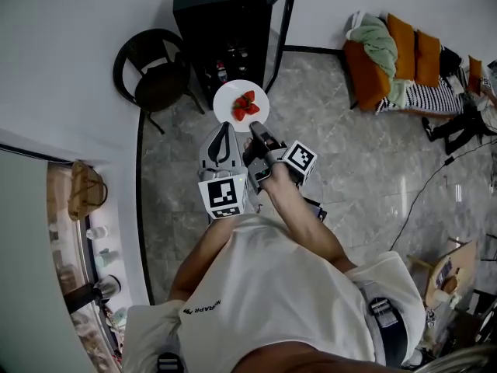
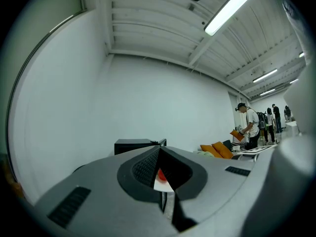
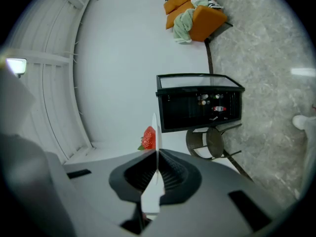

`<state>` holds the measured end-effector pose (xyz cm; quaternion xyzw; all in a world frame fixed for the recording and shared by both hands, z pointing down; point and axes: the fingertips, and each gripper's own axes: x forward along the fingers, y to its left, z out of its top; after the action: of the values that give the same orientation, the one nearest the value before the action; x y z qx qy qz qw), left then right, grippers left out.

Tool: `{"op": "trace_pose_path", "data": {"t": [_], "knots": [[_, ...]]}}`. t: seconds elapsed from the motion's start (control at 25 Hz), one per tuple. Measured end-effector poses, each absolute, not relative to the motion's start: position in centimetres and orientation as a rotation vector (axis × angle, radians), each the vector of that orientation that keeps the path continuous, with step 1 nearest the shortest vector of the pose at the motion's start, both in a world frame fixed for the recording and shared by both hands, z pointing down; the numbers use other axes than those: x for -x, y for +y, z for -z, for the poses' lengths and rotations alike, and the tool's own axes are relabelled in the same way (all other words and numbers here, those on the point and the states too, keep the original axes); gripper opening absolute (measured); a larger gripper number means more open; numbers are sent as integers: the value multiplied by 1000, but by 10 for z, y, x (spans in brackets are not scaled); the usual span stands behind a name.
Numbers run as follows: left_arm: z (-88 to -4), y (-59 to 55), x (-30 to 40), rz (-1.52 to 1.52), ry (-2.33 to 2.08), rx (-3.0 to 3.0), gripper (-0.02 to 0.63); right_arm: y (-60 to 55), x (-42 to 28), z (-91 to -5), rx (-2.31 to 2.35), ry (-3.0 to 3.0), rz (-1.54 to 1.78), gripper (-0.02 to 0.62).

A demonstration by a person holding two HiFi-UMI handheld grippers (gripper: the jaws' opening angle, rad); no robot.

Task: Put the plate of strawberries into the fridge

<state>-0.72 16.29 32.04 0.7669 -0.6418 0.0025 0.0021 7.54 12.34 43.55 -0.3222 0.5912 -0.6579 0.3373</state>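
Note:
A white plate point(image 1: 233, 95) carrying red strawberries point(image 1: 245, 106) is held in the air in front of a small black fridge point(image 1: 220, 10), whose glass door point(image 1: 283, 14) stands open. My right gripper point(image 1: 254, 128) is shut on the plate's near rim. In the right gripper view the plate point(image 3: 156, 147) appears edge-on between the jaws, with a strawberry point(image 3: 149, 138) beside it and the fridge point(image 3: 200, 102) beyond. My left gripper point(image 1: 224, 129) hovers just left of the plate with its jaws together and nothing in them. Through its jaw gap I see a bit of the plate point(image 2: 163, 184).
A black round chair point(image 1: 155, 76) stands left of the fridge. An orange sofa point(image 1: 388, 53) with cushions and cloth is at the far right. Cables run over the grey marble floor point(image 1: 365, 169). People point(image 2: 252, 127) stand far off in the left gripper view.

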Motion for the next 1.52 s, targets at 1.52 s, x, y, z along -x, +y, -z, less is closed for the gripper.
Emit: {"op": "trace_pose_path", "data": {"t": [1.52], "knots": [[-342, -36, 57, -57, -2012, -2350, 2, -76, -25, -447, 828, 1567, 1743, 23]]}}
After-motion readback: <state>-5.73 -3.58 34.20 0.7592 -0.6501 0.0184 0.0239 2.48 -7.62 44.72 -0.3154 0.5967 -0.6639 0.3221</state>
